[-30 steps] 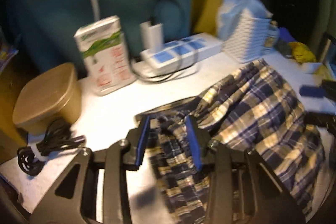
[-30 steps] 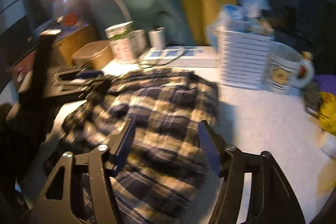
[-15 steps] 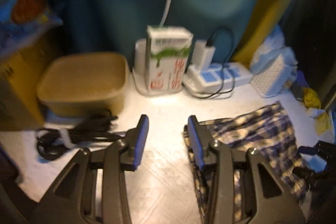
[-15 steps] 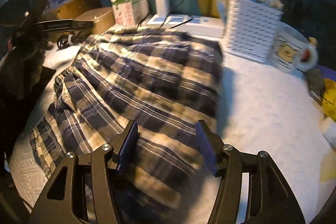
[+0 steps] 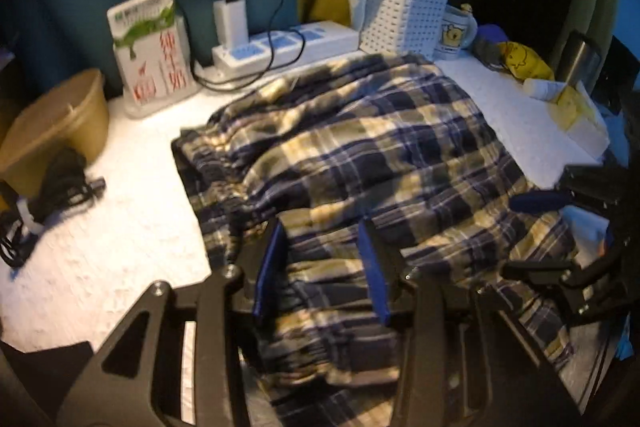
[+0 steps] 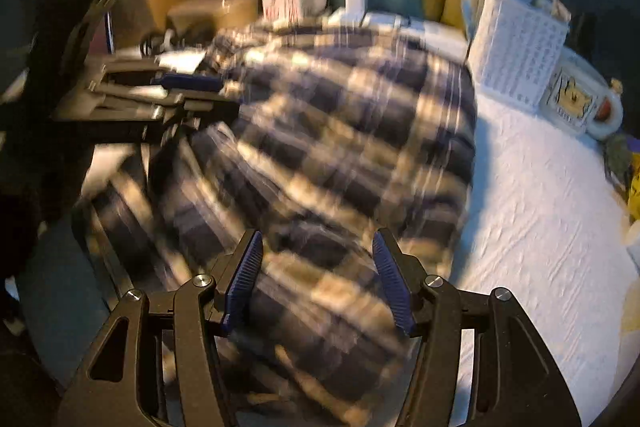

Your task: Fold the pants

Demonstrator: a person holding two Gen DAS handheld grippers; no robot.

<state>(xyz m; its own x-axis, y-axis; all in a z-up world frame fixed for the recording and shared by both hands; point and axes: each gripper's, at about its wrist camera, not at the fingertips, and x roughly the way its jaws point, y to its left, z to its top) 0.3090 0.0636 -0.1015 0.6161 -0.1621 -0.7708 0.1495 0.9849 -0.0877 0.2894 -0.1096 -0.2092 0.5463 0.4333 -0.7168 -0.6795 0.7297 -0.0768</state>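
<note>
Navy and cream plaid pants (image 5: 360, 155) lie rumpled across the white table (image 5: 112, 235), waistband toward the left. My left gripper (image 5: 322, 267) is open, its blue pads over the near waistband end, with cloth between the jaws. My right gripper (image 6: 318, 279) is open over the near edge of the pants (image 6: 340, 147); that view is blurred. The right gripper also shows at the right of the left wrist view (image 5: 560, 227), and the left gripper at the left of the right wrist view (image 6: 160, 95).
At the back stand a tan tub (image 5: 52, 123), a green and white carton (image 5: 150, 47), a power strip with charger (image 5: 280, 39), a white basket (image 5: 404, 15) and a mug (image 5: 456, 31). A black cable bundle (image 5: 60, 183) lies left. Yellow items (image 5: 520, 63) sit right.
The left gripper swung from the bare table left of the pants back over the waistband end. The right gripper stayed open over the near edge, with the cloth shifting beneath it.
</note>
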